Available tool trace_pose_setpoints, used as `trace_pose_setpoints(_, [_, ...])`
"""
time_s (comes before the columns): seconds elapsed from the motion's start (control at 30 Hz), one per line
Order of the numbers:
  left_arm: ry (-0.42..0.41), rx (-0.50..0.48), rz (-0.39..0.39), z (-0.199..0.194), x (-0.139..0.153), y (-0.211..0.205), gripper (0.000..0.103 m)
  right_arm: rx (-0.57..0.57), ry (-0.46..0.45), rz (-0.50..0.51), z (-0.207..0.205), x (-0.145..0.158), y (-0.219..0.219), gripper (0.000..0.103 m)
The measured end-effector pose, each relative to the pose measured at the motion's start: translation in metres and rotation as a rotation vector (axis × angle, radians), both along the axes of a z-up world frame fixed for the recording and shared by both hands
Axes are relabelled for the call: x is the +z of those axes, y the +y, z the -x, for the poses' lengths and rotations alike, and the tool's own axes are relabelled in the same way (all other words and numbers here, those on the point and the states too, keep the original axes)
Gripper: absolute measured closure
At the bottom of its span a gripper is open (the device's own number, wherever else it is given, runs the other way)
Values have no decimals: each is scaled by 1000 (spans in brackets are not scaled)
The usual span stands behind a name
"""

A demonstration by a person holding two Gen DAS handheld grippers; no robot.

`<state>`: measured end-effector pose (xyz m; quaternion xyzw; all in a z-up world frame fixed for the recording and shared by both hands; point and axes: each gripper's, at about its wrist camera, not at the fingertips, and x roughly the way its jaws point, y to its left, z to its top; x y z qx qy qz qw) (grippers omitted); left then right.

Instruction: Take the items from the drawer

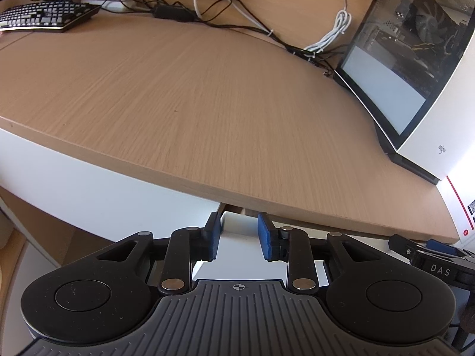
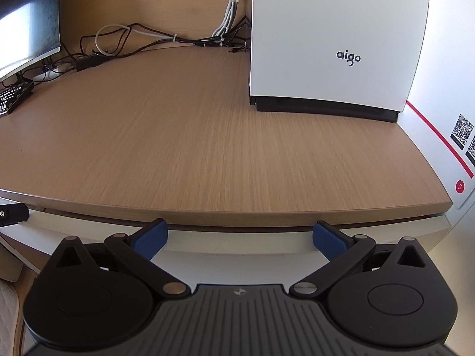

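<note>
The white drawer front sits just under the wooden desk's front edge, with a thin gap showing above it. My left gripper is at the drawer front's left end. Its blue pads stand a little apart with the panel's top edge showing between them, and they clamp nothing. In the right wrist view the same drawer front runs below the desk edge. My right gripper hangs wide open in front of it, holding nothing. The drawer's inside and any items in it are hidden.
A white computer case stands at the desk's right. Loose cables run along the back. A keyboard and monitor are at the far left. A white wall with a red stripe closes the right side.
</note>
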<state>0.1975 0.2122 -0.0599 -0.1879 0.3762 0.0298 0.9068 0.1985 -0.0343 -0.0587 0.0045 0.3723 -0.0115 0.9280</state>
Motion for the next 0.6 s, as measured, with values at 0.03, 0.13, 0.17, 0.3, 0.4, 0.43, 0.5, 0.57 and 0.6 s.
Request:
trace_pose_setpoints(0.03, [1,-2,1,0,0,0,72,2,-3,0,1,0,0,0])
trace_pose_setpoints(0.13, [6,-4,0,-2,0,1,72,5,-6,1,2,-1,-1,0])
trace_pose_setpoints(0.17, [6,-3,-3,-3,0,1,72,5,-6,1,2,-1,-1,0])
trace_pose_setpoints(0.3, [6,2,-12,-6,0,0,73,14,-2,-1,2,0,-1,0])
trace_pose_setpoints(0.4, [6,-1,-14,-7,1,0,72,19,0,0,2,0,-1,0])
trace_pose_setpoints(0.43, [5,-9,-20,-7,1,0,72,19,1,-1,2,0,-1,0])
trace_pose_setpoints(0.5, [3,-24,-30,-6,1,-1,71,19,2,-2,2,0,-2,0])
trace_pose_setpoints(0.57, [4,-28,-25,-5,1,0,71,18,3,-2,3,1,-1,0])
trace_pose_setpoints(0.6, [5,-29,-24,-4,1,0,71,18,4,-2,3,1,-1,0])
